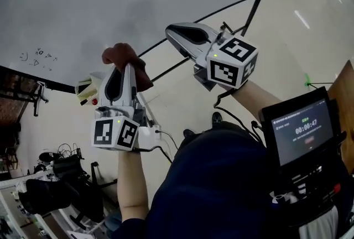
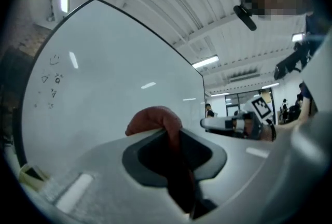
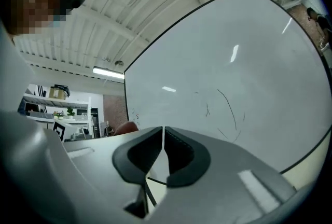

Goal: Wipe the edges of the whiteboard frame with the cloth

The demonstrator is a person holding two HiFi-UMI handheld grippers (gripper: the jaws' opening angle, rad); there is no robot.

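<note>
Cloth, centre-left of frame, is clamped in the closed jaws of the left gripper, at the black lower edge of the whiteboard; contact unconfirmed. Right gripper, upper centre, has its jaws together, holding nothing.

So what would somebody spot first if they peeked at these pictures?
Probably the big whiteboard filling the top left of the head view. In front of it, the left gripper pinches a reddish-brown cloth, while the right gripper beside it is shut and empty.
</note>
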